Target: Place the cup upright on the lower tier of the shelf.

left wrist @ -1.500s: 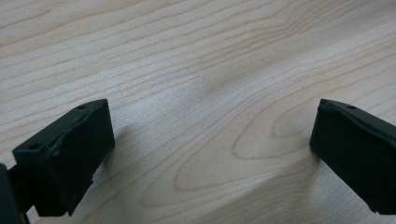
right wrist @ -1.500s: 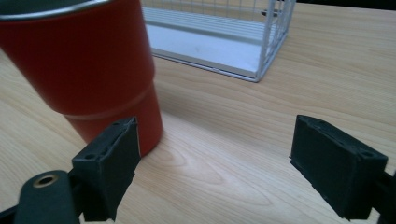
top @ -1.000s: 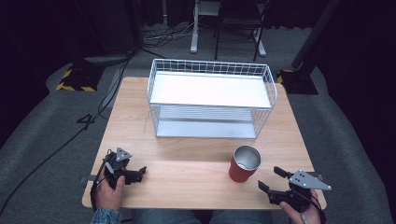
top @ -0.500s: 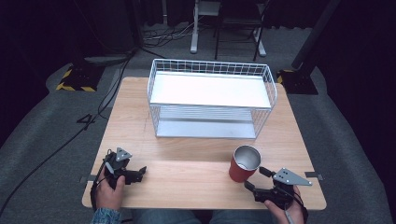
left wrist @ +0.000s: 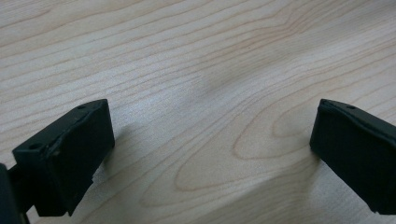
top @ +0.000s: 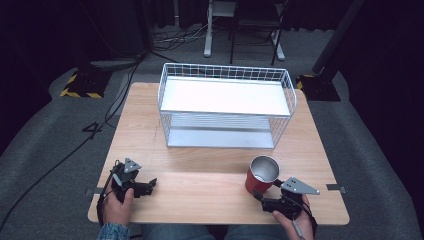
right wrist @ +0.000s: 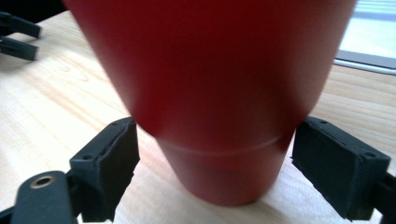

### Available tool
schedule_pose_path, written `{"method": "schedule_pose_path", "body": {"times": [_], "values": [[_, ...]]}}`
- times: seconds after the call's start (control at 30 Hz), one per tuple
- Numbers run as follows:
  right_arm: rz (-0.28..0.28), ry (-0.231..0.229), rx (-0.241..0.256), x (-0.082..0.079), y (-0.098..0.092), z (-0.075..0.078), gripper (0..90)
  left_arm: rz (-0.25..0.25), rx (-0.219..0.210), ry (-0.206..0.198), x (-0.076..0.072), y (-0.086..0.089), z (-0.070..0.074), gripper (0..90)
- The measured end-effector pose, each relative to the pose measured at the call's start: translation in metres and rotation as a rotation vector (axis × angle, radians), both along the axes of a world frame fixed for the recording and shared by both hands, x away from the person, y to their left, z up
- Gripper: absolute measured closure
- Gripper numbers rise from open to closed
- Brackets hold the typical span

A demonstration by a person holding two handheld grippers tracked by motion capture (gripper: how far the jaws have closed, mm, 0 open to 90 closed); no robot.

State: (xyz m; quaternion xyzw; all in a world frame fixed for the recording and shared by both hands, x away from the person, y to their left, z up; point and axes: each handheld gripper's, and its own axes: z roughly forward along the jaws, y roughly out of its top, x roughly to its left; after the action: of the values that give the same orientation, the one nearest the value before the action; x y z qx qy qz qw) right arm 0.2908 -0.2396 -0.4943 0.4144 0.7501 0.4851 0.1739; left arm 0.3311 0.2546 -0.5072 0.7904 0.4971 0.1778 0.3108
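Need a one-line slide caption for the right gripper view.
Right gripper, jaws open, straddles the base of an upright red cup on the wooden table.

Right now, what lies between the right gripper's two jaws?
The red cup's lower body stands between the open jaws of the right gripper, seen in the right gripper view; contact is unclear.

Your right gripper view chops off the red cup (right wrist: pixel 219 93) at the top, rim out of frame, and it's blurry that close. Your hands run off the near edge up high.
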Motion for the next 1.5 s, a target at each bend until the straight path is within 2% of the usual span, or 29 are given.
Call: {"method": "schedule_pose_path", "body": {"times": [0.17,0.33,0.43,0.6,0.8,1.0,1.13,1.5], "values": [[-0.043,-0.007,0.008,0.005,0.007,-0.003,15.2,0.000,0.000,0.000,0.000,0.000,0.000,0.1],[-0.055,0.001,0.028,0.010,0.011,-0.006,12.3,0.001,0.000,0.001,0.000,0.000,0.000,0.1],[-0.075,-0.010,0.028,0.013,0.016,-0.007,11.3,-0.001,0.000,0.001,0.000,0.000,0.000,0.1],[-0.070,-0.015,0.013,0.016,0.019,-0.007,11.4,0.000,0.000,0.001,0.000,0.000,0.000,0.1],[-0.031,-0.013,-0.030,0.022,0.020,-0.007,13.5,0.000,0.000,0.000,0.000,0.000,0.000,0.1],[-0.035,-0.026,-0.046,0.022,0.021,-0.006,14.8,0.000,0.000,0.000,0.000,0.000,0.000,0.1],[-0.041,-0.056,-0.069,0.020,0.023,-0.006,15.8,0.000,0.000,0.000,0.000,0.000,0.000,0.1],[-0.037,-0.071,-0.086,0.019,0.024,-0.006,16.4,0.000,0.000,0.000,0.000,0.000,0.000,0.1]]}}
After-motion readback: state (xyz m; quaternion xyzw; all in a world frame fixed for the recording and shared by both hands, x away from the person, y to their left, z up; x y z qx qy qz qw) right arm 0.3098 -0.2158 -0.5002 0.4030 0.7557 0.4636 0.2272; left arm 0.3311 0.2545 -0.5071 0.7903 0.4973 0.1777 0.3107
